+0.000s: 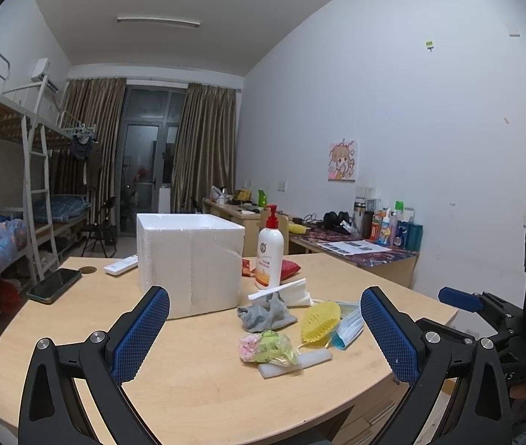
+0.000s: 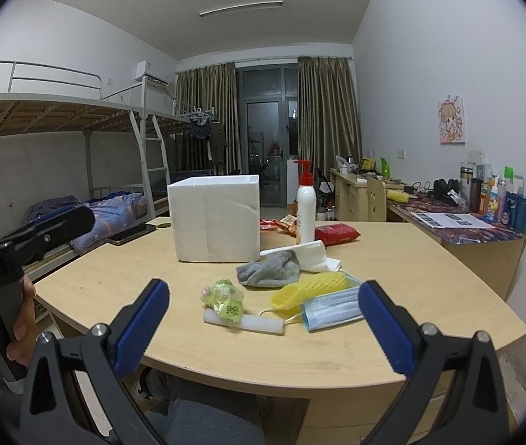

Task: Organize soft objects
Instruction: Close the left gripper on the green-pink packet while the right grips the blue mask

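Note:
Soft items lie on a wooden table (image 1: pixel 196 382) (image 2: pixel 429 296): a grey cloth (image 1: pixel 264 315) (image 2: pixel 270 269), a yellow foam net (image 1: pixel 320 320) (image 2: pixel 311 289), a blue face mask (image 1: pixel 348 328) (image 2: pixel 331 313), a green-pink crumpled wrapper (image 1: pixel 268 346) (image 2: pixel 224 298) on a white foam strip (image 1: pixel 300 363) (image 2: pixel 259 324), and white folded tissue (image 1: pixel 288 293) (image 2: pixel 311 254). An open white foam box (image 1: pixel 188 259) (image 2: pixel 214 218) stands behind them. My left gripper (image 1: pixel 264 333) is open and empty above the near table edge. My right gripper (image 2: pixel 263 328) is open and empty, short of the items.
A white pump bottle (image 1: pixel 269 252) (image 2: pixel 305 207), red packets (image 1: pixel 288 267) (image 2: pixel 337 231), a phone (image 1: pixel 54 284) and a remote (image 1: pixel 121 264) sit on the table. Bunk beds stand at left, a cluttered desk (image 1: pixel 366 248) at right. The other gripper shows at each view's edge.

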